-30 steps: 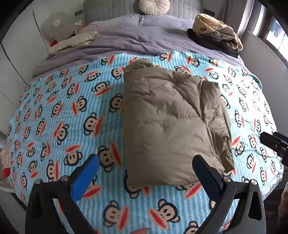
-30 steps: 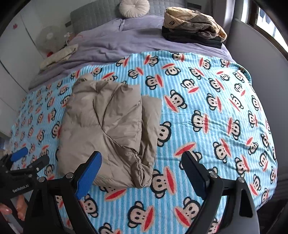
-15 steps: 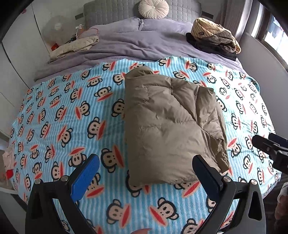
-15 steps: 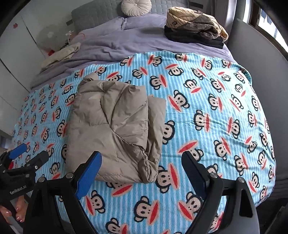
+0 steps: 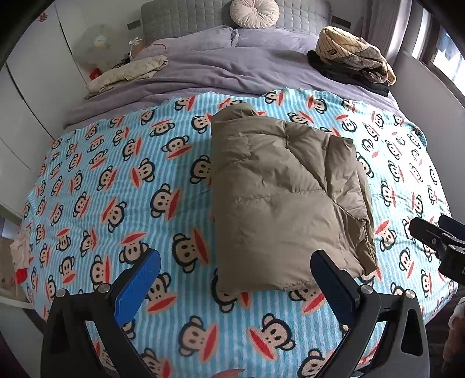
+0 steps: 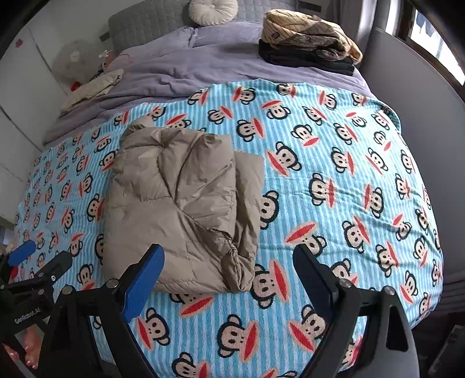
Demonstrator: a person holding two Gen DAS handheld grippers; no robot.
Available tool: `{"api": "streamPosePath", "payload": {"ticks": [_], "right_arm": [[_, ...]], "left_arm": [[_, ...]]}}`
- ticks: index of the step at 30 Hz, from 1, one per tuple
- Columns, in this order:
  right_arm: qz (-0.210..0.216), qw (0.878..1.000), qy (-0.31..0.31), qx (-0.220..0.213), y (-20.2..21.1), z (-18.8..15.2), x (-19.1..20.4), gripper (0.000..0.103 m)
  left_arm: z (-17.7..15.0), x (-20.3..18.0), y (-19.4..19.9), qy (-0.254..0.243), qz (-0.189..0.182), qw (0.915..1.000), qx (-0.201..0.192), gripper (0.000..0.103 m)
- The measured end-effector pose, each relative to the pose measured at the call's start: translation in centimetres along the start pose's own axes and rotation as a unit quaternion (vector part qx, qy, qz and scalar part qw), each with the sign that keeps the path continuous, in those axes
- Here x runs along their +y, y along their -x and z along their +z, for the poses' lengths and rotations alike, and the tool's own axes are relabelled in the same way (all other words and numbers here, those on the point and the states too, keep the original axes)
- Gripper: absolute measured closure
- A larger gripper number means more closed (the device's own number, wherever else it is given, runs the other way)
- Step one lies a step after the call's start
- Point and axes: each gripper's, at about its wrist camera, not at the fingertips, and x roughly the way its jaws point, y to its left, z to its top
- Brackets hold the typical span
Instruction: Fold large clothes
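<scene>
A tan puffer jacket [image 5: 284,200] lies folded into a rectangle on the blue monkey-print blanket [image 5: 116,180]; in the right wrist view the jacket [image 6: 180,203] sits left of centre. My left gripper [image 5: 235,279] hangs open above the blanket at the jacket's near edge, nothing between its blue pads. My right gripper [image 6: 229,276] is open too, over the jacket's near right corner, holding nothing. Each gripper shows at the edge of the other's view: the right one [image 5: 436,235] and the left one [image 6: 32,261].
A purple duvet [image 5: 221,67] covers the bed's far half, with a round cushion [image 5: 254,13] at the grey headboard. Folded clothes [image 5: 351,58] are stacked far right, a cream garment [image 5: 128,72] far left. A grey wall [image 6: 412,87] borders the right side.
Both views have pulled back a little from the bed, so the jacket looks slightly smaller and farther. The jacket has not moved and both grippers stay open.
</scene>
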Motion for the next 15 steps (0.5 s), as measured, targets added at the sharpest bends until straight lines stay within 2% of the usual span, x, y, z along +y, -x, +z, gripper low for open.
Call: {"api": "streamPosePath", "payload": {"ticks": [9,15], "right_arm": [[-0.009,0.999,0.014,-0.028,1.2,0.2,1.1,0.011],[-0.003,0.999,0.018,-0.029,1.3,0.3,1.6,0.011]], "left_arm": [[0.1,0.9,0.8,0.014,0.013,0.9998,-0.008,0.0],[0.3,1.4,1.0,0.026,0.012,0.9995,-0.008,0.0]]}}
